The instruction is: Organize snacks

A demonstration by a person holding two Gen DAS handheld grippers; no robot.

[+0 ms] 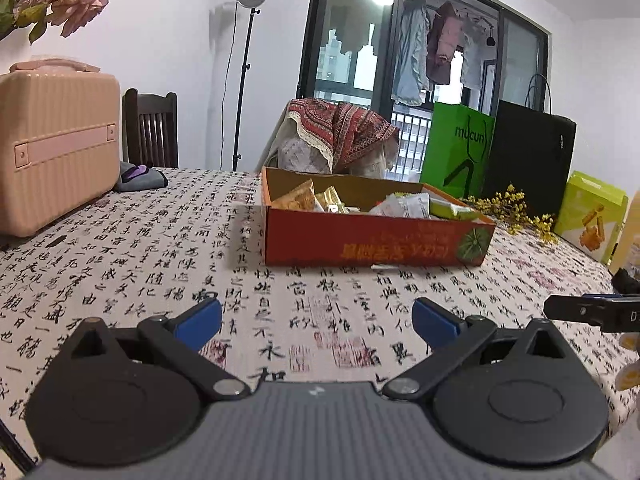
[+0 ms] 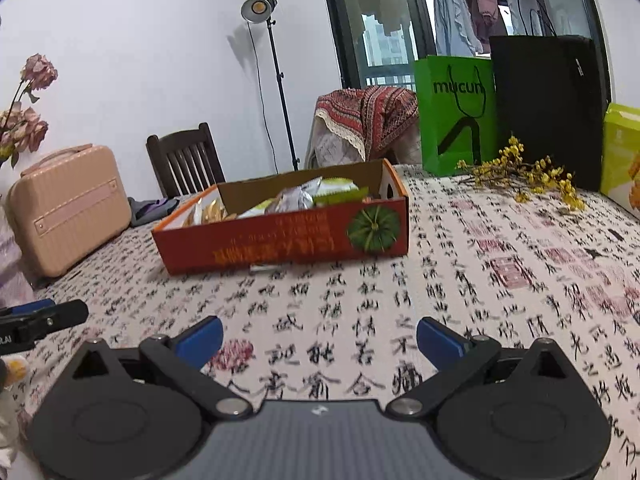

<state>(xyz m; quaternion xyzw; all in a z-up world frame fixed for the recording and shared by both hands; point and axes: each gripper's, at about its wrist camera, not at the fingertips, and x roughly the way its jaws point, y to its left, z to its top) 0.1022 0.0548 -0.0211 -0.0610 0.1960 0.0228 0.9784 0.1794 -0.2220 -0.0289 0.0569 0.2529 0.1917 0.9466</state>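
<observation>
A shallow red cardboard box (image 1: 372, 240) (image 2: 280, 248) with a pumpkin print stands mid-table, holding several wrapped snack packets (image 1: 404, 204) (image 2: 296, 198). My left gripper (image 1: 316, 324) is open above the tablecloth, well in front of the box, with nothing between its blue pads. My right gripper (image 2: 318, 340) is also open and empty, a similar distance short of the box. Each view catches the other gripper's black tip at its edge, at the right (image 1: 592, 312) and at the left (image 2: 44, 320).
A pink case (image 1: 56, 144) (image 2: 68, 208) sits at the left. A green bag (image 1: 458, 148) (image 2: 456, 120), a black bag (image 1: 528, 156) (image 2: 548, 108), yellow dried flowers (image 2: 528, 176) and a yellow-green snack box (image 1: 592, 216) (image 2: 622, 152) stand at the right. The calligraphy tablecloth (image 2: 400, 300) covers the table.
</observation>
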